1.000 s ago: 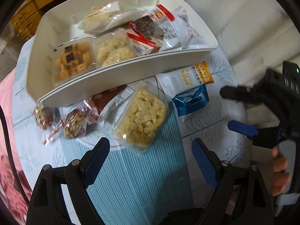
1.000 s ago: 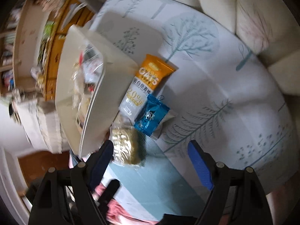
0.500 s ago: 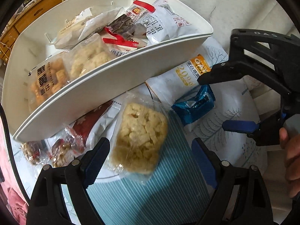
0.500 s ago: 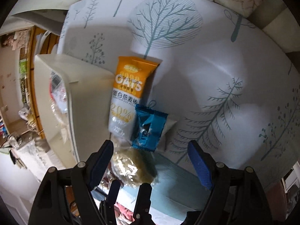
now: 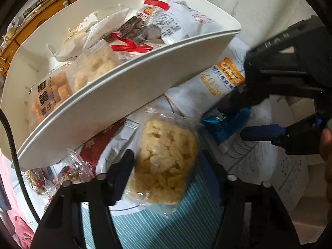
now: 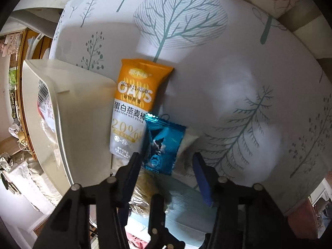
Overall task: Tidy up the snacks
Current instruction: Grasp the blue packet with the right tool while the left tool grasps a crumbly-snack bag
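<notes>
On tablecloth (image 6: 238, 87) | crinkly clear bag (image 5: 164, 161), lumpy yellow | glossy blue foil packet (image 6: 164, 143)

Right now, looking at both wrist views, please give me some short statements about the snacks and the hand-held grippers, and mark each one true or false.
1. The clear bag of pale puffed snack lies between the fingers of the left hand-held gripper. True; the jaws are closing.
2. The blue packet is already inside the white bin. False: it lies on the tree-print tablecloth, outside the bin.
3. The orange and white oat bar lies beside the bin wall. True.
4. The white bin holds no snacks. False: several packets are in it.
5. The right hand-held gripper is over the oat bar only. False: the blue packet sits between its closing jaws.
</notes>
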The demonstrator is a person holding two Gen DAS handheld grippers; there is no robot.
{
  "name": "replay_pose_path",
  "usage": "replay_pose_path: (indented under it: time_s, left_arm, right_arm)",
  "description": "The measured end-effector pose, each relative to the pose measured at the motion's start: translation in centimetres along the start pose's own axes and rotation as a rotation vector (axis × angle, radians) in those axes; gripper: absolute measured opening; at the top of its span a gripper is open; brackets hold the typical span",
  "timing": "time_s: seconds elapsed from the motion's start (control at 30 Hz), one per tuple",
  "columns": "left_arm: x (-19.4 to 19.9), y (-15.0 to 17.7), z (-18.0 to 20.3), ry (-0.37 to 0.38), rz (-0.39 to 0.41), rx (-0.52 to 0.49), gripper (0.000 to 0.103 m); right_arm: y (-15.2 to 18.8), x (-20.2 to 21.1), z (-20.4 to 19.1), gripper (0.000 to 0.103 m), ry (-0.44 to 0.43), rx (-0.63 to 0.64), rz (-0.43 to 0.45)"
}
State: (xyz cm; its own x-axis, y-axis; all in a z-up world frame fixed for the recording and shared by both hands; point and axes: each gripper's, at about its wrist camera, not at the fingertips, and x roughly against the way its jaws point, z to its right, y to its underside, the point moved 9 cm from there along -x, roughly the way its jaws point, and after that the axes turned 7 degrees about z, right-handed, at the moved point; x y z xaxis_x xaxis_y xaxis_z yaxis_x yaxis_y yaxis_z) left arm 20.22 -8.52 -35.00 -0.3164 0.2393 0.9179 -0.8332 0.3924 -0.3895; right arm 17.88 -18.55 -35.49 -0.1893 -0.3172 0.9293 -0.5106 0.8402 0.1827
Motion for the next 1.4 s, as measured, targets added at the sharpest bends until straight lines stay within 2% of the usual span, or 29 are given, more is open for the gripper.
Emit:
replay_pose_path:
  time_s: [0.07, 0.43, 0.5, 0.57, 0.77, 1.0, 1.4]
  left_arm:
    - [0.2, 0.0, -0.3, 0.009, 0.007, 0.006, 0.061]
    - [1.5, 0.2, -2.1, 0.024, 0.014, 0.041, 0.056]
    - [1.9, 0.3, -2.3, 0.02, 0.019, 0.049, 0.049]
    - [2.3, 0.6, -2.4, 0.026, 0.011, 0.063, 0.048]
    - [3.7, 1.3, -1.8, 0.02, 0.017, 0.104, 0.047]
    - [7.4, 1.3, -1.9, -0.009, 0.049, 0.194, 0.047]
    - [15.8, -0.7, -3.5, -0.063, 0.177, 0.3, 0.047]
  right_arm:
    - [0.2, -0.2, -0.2, 0.036, -0.001, 0.006, -0.01]
    - [0.5, 0.3, 0.0, 0.031, -0.005, 0.044, -0.018]
    - [0.5, 0.6, 0.4, 0.031, -0.009, 0.044, -0.016]
    - [0.4, 1.0, 1.4, 0.031, -0.013, 0.047, -0.014]
    - [-0.2, 1.5, 0.5, 0.03, -0.03, 0.084, 0.0]
    - [0.2, 3.3, -0.2, 0.03, -0.055, 0.15, 0.008]
    - [1.0, 7.0, -3.2, 0.03, -0.129, 0.325, 0.025]
